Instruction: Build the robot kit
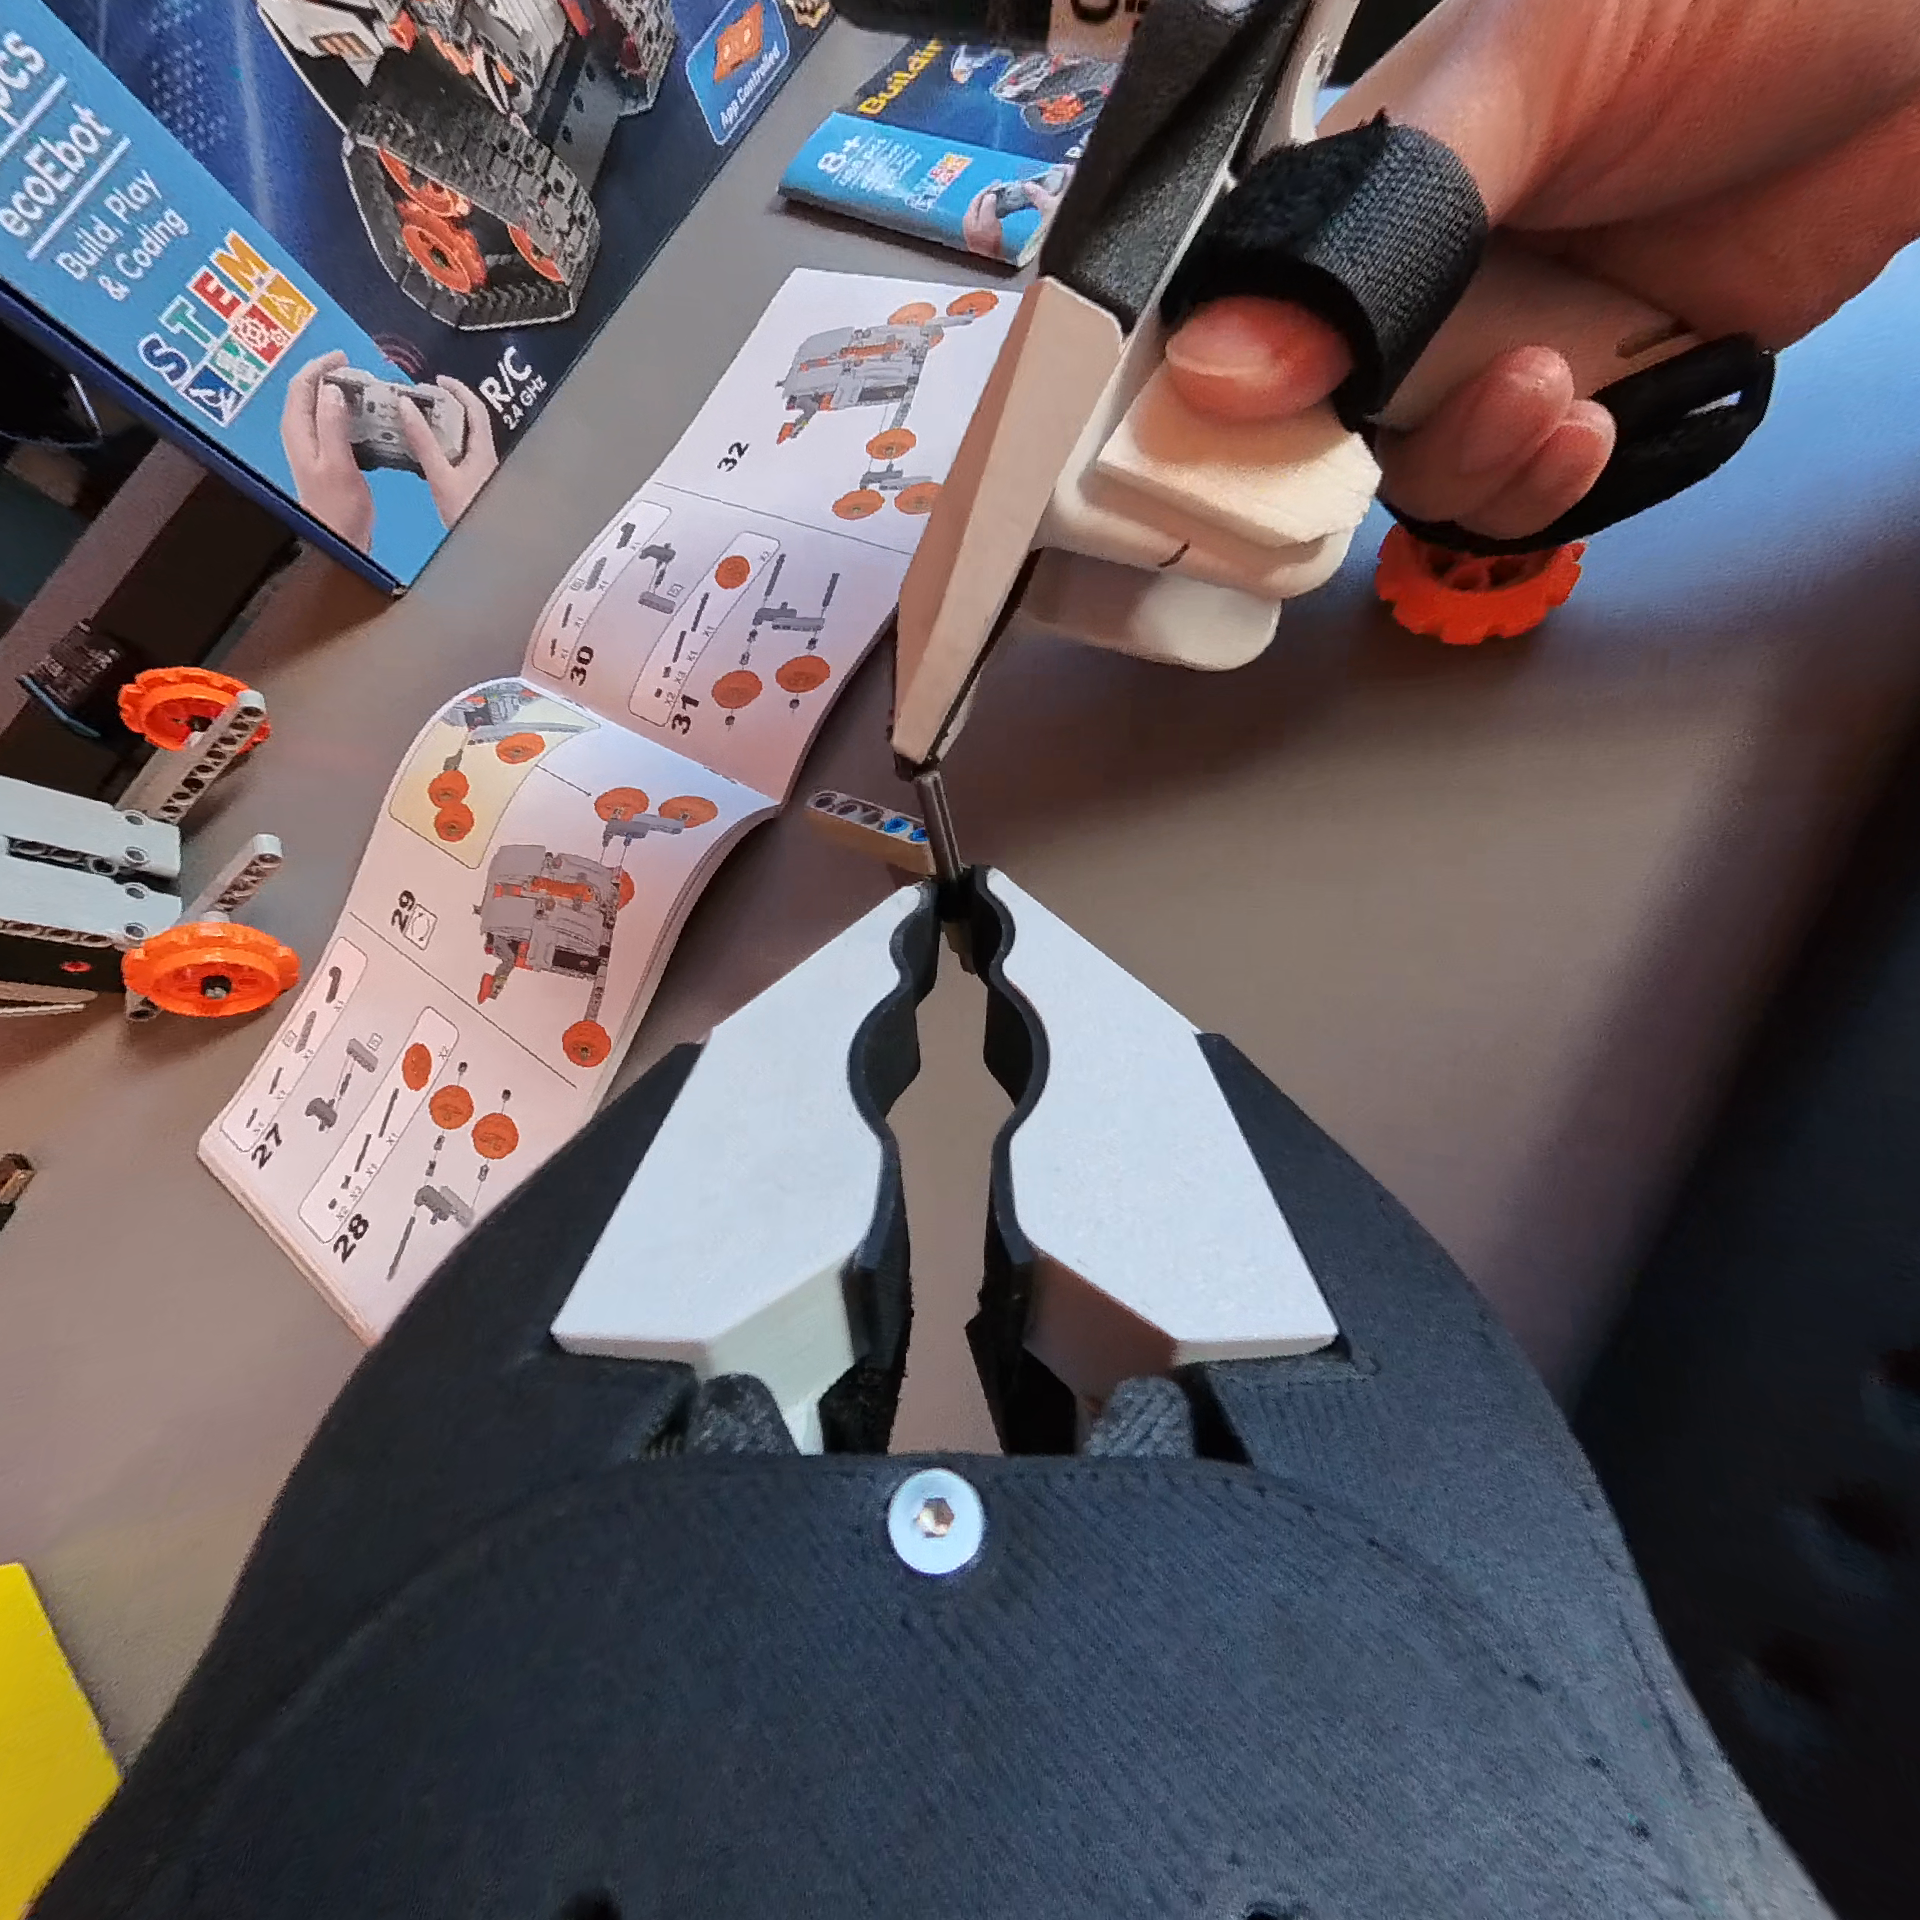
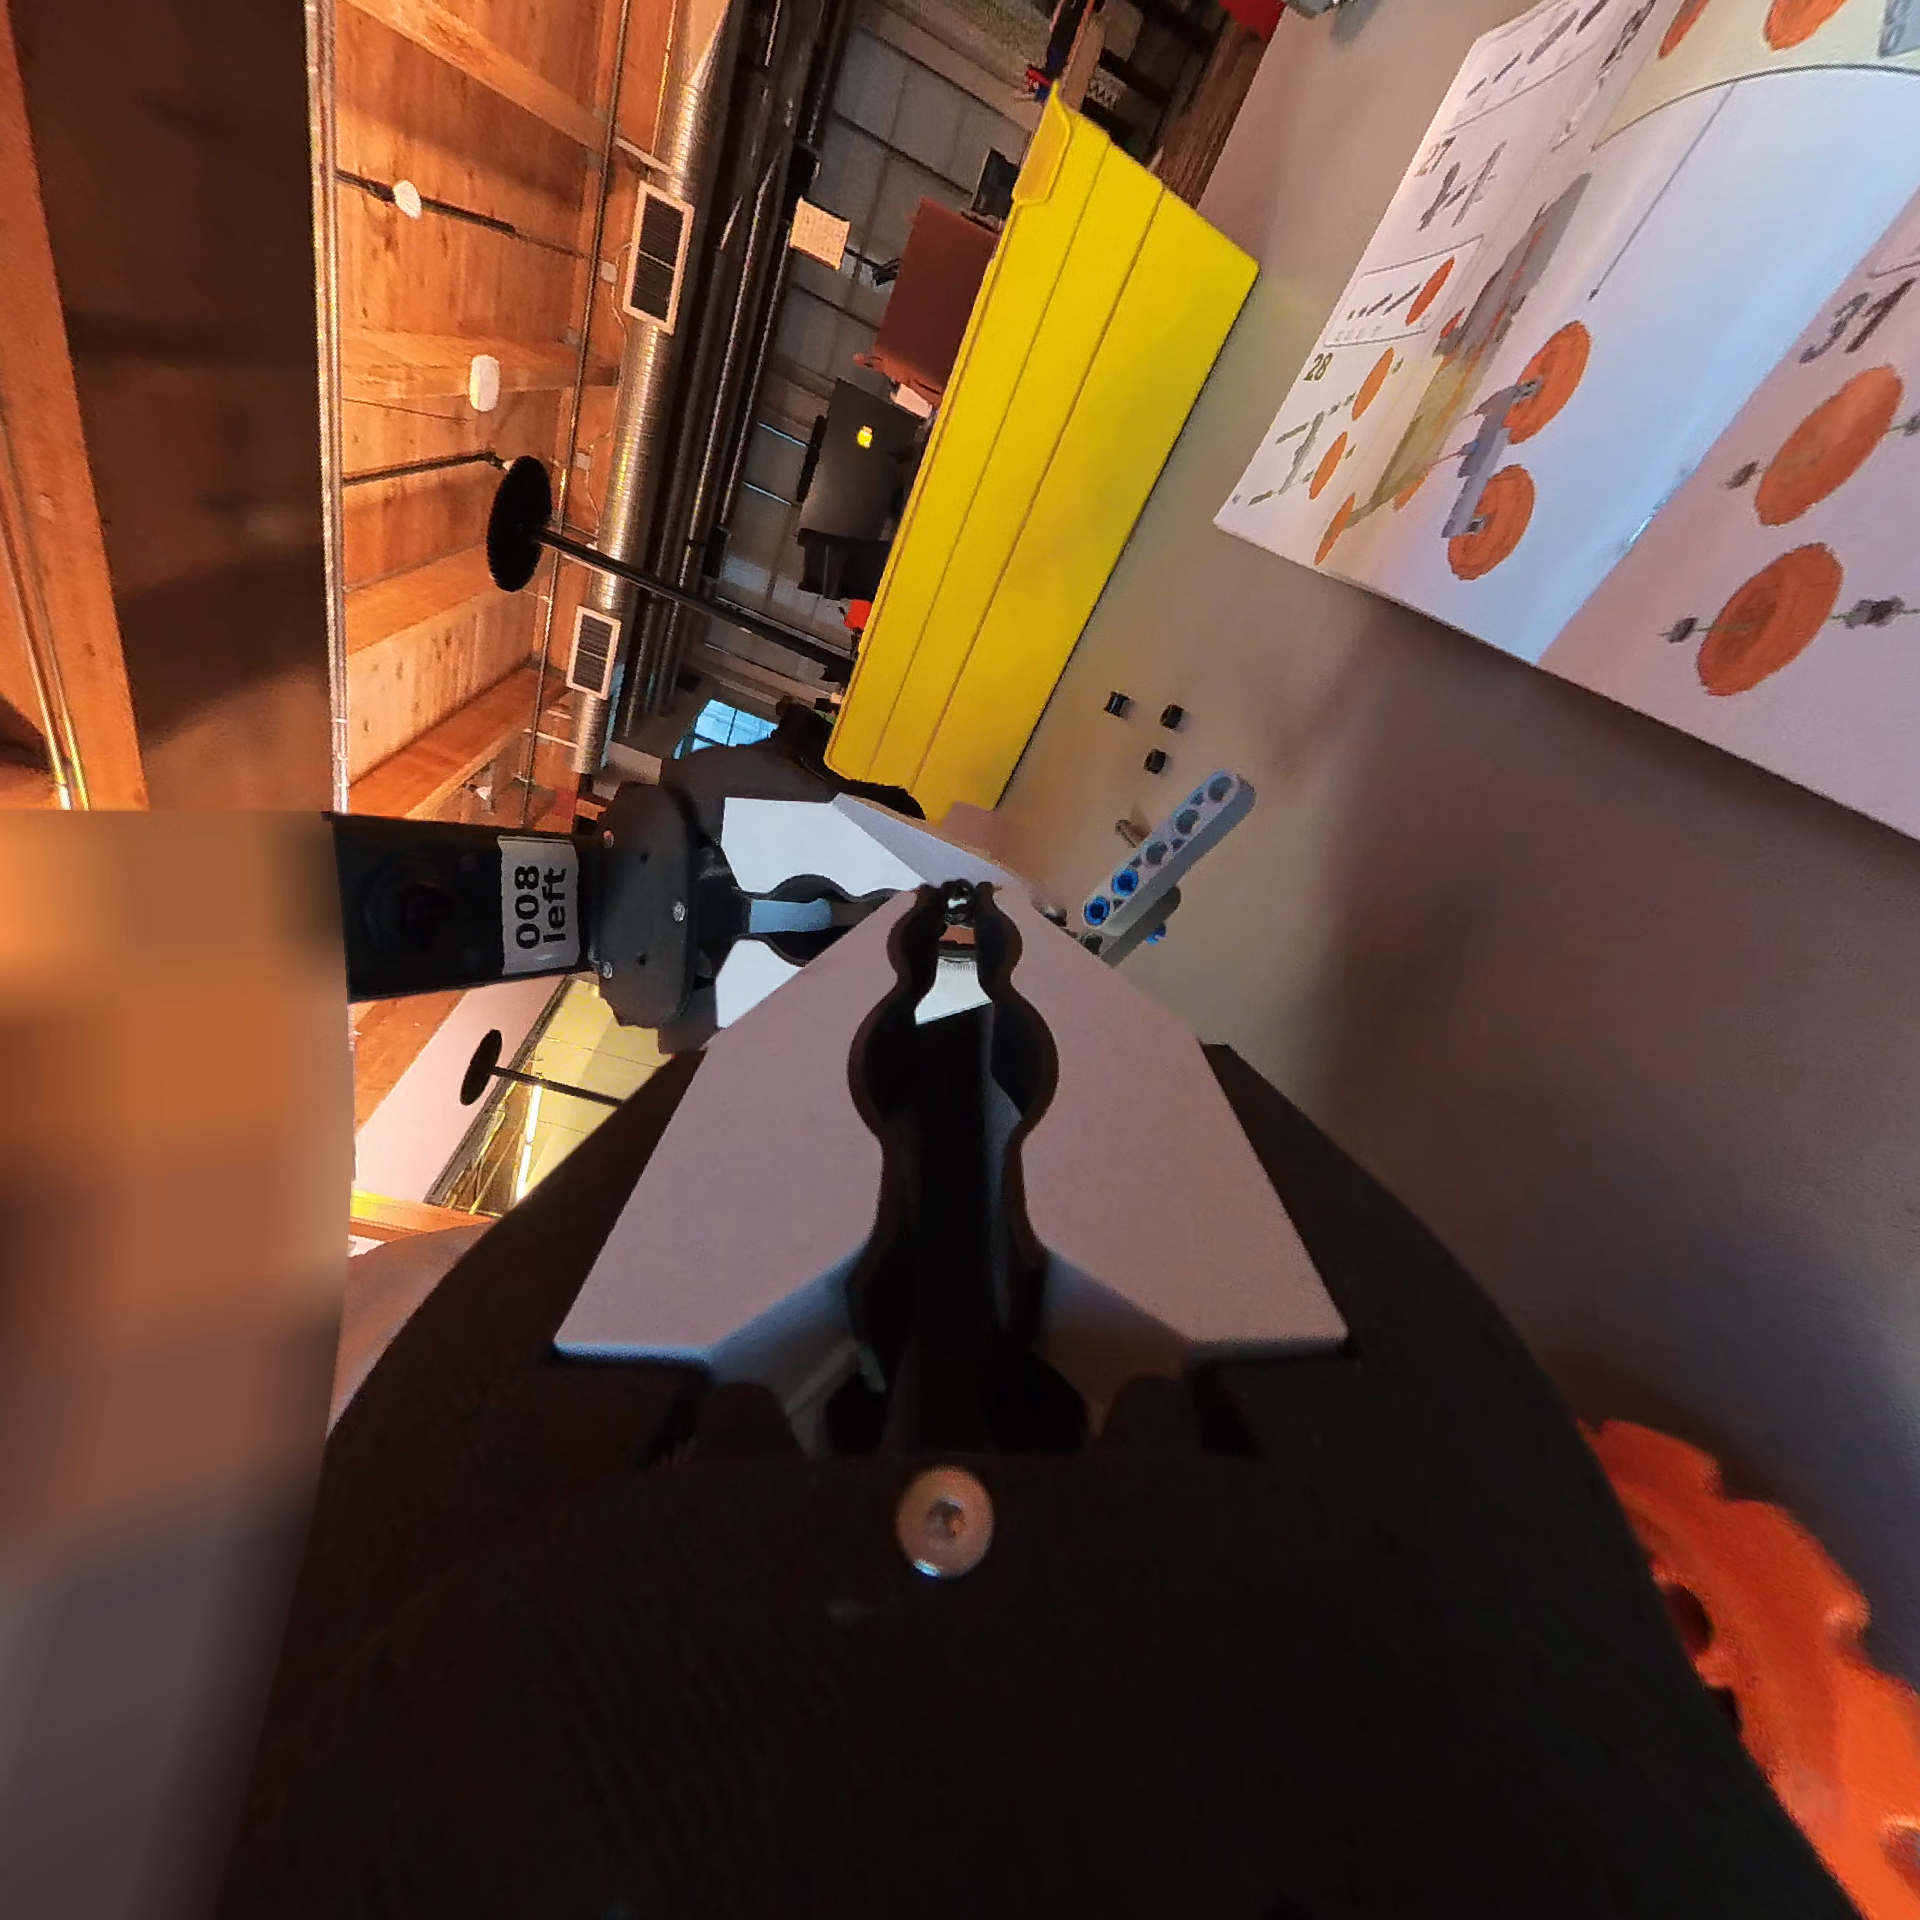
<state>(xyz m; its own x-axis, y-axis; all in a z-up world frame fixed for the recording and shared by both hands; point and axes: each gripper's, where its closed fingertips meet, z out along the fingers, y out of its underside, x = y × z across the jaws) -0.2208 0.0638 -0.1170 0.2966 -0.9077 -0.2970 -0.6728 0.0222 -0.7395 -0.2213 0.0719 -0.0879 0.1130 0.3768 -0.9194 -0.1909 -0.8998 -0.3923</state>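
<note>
A thin dark metal axle rod (image 1: 943,831) is pinched at both ends above the grey-brown bench (image 1: 1351,935): the left gripper (image 1: 958,902) clenches its near end, the right gripper (image 1: 912,756) its far end. Just left of the rod lies a short grey perforated beam with blue pins (image 1: 871,821), beside the open white instruction booklet (image 1: 582,831). An orange toothed plastic wheel (image 1: 1475,592) sits far right.

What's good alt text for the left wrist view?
The left gripper and the right gripper each pinch one end of a thin dark axle above a grey table. An open instruction booklet, orange wheels and a blue kit box lie to the left.
</note>
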